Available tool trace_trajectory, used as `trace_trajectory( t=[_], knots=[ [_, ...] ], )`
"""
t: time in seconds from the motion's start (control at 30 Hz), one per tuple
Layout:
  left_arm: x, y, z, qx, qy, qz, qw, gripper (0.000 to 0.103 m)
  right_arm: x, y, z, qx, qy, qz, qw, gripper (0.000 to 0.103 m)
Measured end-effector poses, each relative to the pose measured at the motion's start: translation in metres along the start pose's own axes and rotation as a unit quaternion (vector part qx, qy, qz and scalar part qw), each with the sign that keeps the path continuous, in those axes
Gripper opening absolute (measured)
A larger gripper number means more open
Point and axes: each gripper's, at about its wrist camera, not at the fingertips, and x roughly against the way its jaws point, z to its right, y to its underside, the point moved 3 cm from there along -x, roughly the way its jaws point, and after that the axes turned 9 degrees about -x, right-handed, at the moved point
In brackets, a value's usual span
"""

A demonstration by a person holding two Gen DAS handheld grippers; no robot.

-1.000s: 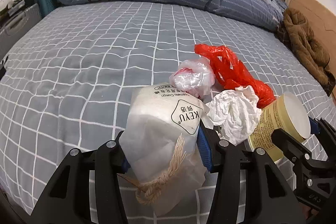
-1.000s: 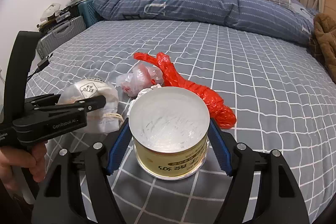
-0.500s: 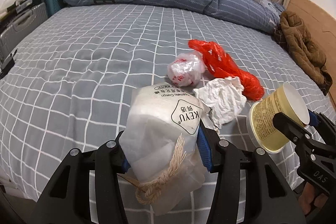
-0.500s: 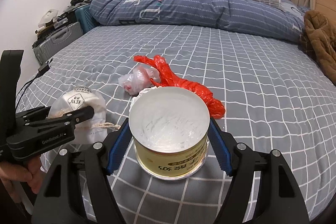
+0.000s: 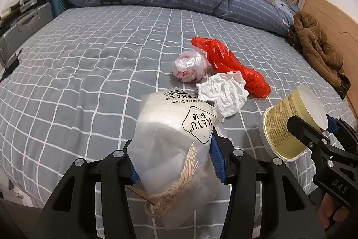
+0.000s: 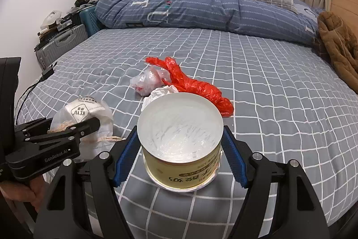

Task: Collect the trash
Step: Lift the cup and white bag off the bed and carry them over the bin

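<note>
Thin plastic is the risk: the left gripper (image 5: pixel 174 160) fingers pinch a cotton-pad bag (image 5: pixel 176 145) that could slip, while the right gripper (image 6: pixel 180 158), at its 3 o'clock, clamps a smooth, tilt-prone yellow can (image 6: pixel 181 140).

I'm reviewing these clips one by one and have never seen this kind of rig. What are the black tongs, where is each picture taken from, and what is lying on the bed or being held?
No robot here: a person holds a hand-operated two-finger gripper in each hand, each with a fisheye camera looking along its fingers. One picture is from the left gripper, clamped on a white cotton-pad bag with a drawstring. The other is from the right gripper, clamped on a yellow round container with a white lid. On the grey checked bed lie a red plastic bag, a clear plastic bag and a crumpled tissue.
</note>
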Motion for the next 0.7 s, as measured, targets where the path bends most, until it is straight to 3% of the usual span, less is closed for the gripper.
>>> trace_trajectory(
  t=[0.7],
  knots=[
    [0.026, 0.041, 0.020, 0.001, 0.002, -0.009, 1.0000, 0.049, 0.038, 0.028, 0.006, -0.026, -0.003, 0.002, 1.000, 0.069]
  ],
)
